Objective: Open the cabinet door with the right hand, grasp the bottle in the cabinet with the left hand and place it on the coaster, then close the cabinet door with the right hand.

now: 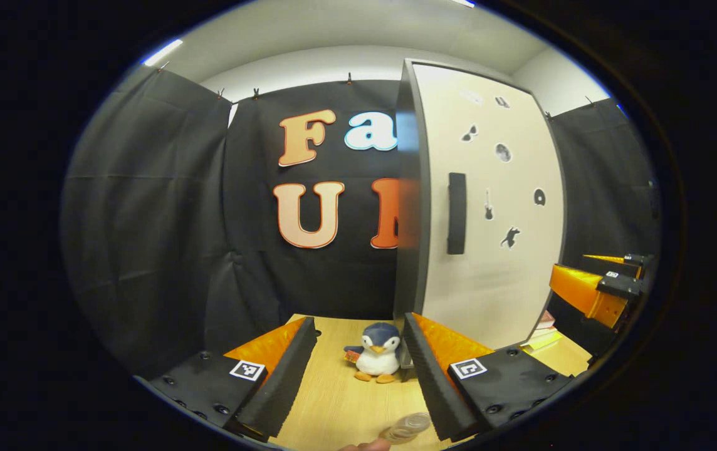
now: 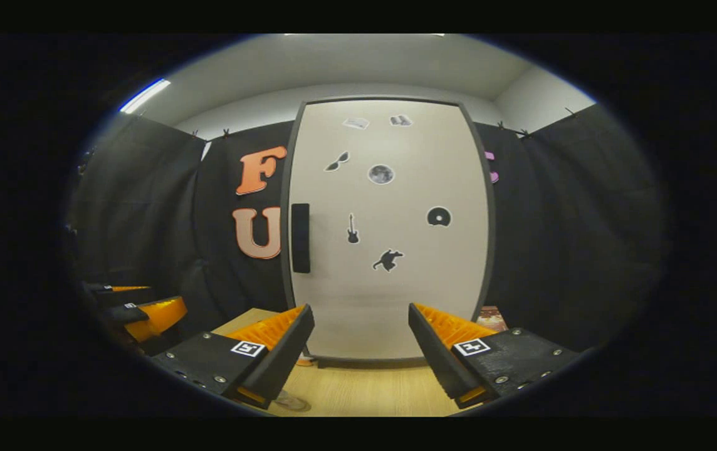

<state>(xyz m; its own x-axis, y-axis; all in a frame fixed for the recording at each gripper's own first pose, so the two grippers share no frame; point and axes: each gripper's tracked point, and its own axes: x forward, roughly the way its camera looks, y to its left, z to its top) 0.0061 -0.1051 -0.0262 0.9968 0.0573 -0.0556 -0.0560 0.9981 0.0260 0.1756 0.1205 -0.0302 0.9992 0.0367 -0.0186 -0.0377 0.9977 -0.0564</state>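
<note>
The tall cabinet has a pale door [image 2: 390, 282] with several dark stickers, and the door is shut, hiding the inside. Its dark vertical handle [image 2: 300, 238] sits on the door's left edge. My right gripper [image 2: 358, 360] is open, facing the door squarely and short of it. My left gripper [image 1: 358, 388] is also open, held over the wooden table [image 1: 333, 407] left of the cabinet, where the door [image 1: 496, 250] and handle [image 1: 456, 213] show at an angle. A round pale coaster [image 1: 405, 427] lies on the table by my left gripper's right finger; the coaster [image 2: 289, 401] lies near my right gripper's left finger.
A penguin plush [image 1: 378, 360] stands on the table against the cabinet's left front corner. Stacked books [image 1: 543, 332] lie right of the cabinet [image 2: 490, 316]. The right gripper [image 1: 603, 288] shows at the left gripper view's right edge, the left gripper [image 2: 139, 313] at the right gripper view's left edge. Black cloth walls surround the table.
</note>
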